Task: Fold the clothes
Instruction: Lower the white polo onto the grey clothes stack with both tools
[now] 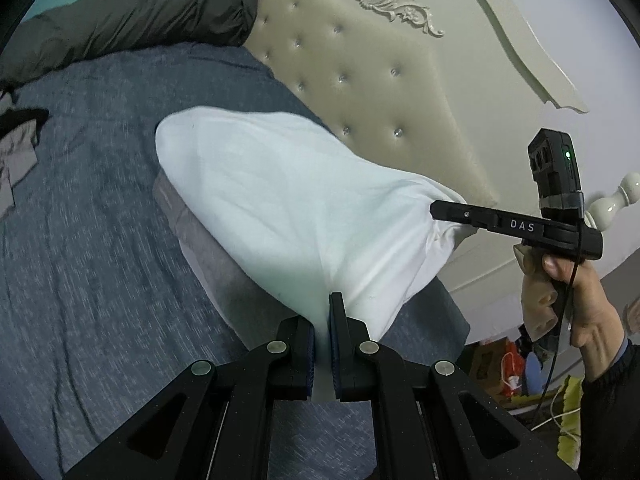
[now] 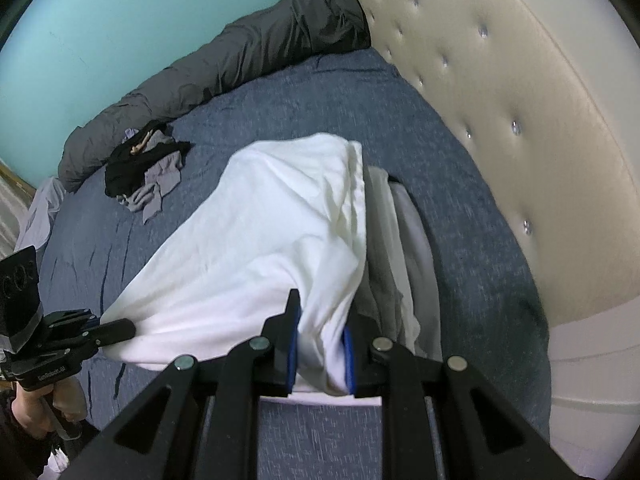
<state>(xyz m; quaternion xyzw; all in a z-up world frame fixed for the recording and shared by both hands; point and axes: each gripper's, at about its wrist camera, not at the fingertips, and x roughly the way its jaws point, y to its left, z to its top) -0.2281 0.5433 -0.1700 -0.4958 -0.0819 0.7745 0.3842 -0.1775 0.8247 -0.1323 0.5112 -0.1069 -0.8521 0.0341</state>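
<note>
A white garment [image 1: 280, 200] hangs stretched between both grippers above the blue bedspread [image 1: 80, 240]. My left gripper [image 1: 322, 320] is shut on one corner of it, cloth pinched between the blue pads. In the right wrist view my right gripper [image 2: 320, 332] is shut on a thicker bunch of the same white garment [image 2: 256, 240]. The right gripper [image 1: 440, 210] also shows at the right of the left wrist view, held by a hand [image 1: 576, 300]. The left gripper [image 2: 124, 328] shows at lower left of the right wrist view. Under the garment lies a stack of grey and white folded clothes [image 2: 404, 240].
A cream tufted headboard [image 2: 500, 100] borders the bed on the right. A dark grey rolled duvet [image 2: 240, 56] lies along the teal wall [image 2: 120, 32]. A loose heap of black and grey clothes [image 2: 148, 172] sits on the bedspread [image 2: 280, 92]. Clutter lies on the floor [image 1: 516, 372].
</note>
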